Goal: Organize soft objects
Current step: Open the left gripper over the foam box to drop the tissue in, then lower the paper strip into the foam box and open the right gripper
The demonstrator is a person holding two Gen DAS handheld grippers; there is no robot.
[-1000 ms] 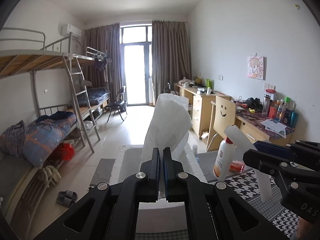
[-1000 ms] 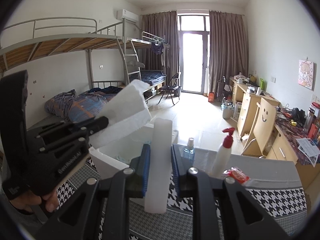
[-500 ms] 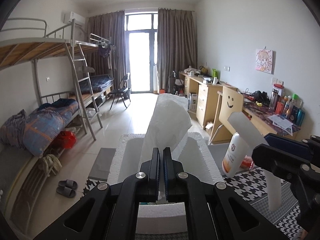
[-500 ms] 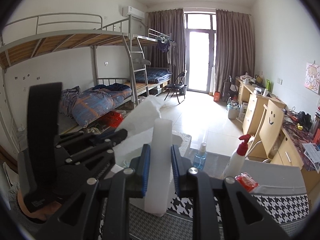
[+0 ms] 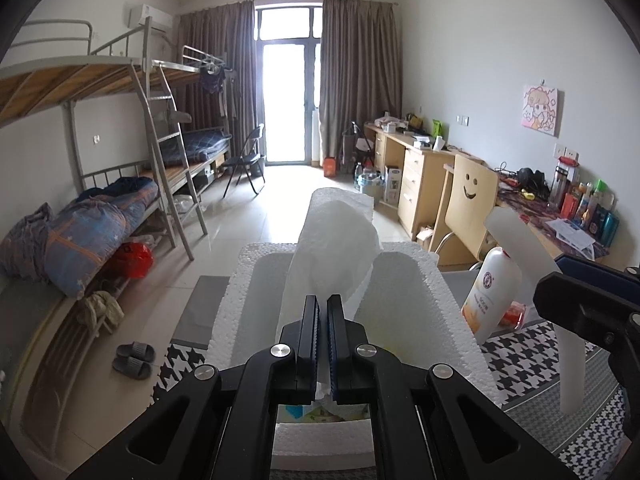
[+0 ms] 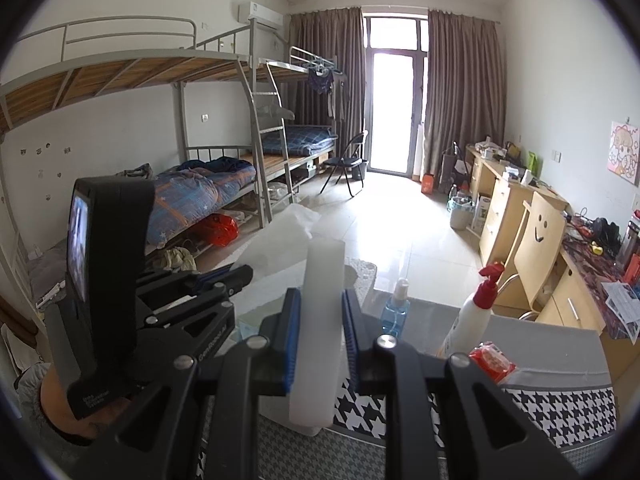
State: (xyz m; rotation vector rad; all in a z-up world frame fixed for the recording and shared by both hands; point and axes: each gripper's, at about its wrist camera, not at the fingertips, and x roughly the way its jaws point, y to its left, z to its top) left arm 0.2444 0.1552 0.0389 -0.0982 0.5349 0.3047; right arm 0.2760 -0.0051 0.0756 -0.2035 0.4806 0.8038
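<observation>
My left gripper [image 5: 323, 300] is shut on the lower edge of a thin white foam sheet [image 5: 336, 240]. The sheet stands up, crumpled, over an open white polystyrene box [image 5: 416, 280]. At the box's near end a colourful packet [image 5: 320, 414] shows below the fingers. My right gripper [image 6: 320, 300] is shut on a white foam strip [image 6: 324, 264] that pokes up and hangs down between its pads. In the right wrist view the left gripper [image 6: 244, 274] and its sheet [image 6: 280, 240] are to the left, over the box rim [image 6: 366, 272]. The strip [image 5: 520, 240] shows in the left wrist view too.
The box stands on a table with a houndstooth cloth [image 6: 560, 408]. On it, right of the box, are a white spray bottle with a red nozzle [image 6: 476, 316], a small blue bottle [image 6: 396, 312] and a red packet [image 6: 492, 364]. Bunk beds line the left wall, desks the right.
The left gripper has come forward and down over the box with the sheet still in it. The right gripper has drifted along beside it, still holding the strip.
</observation>
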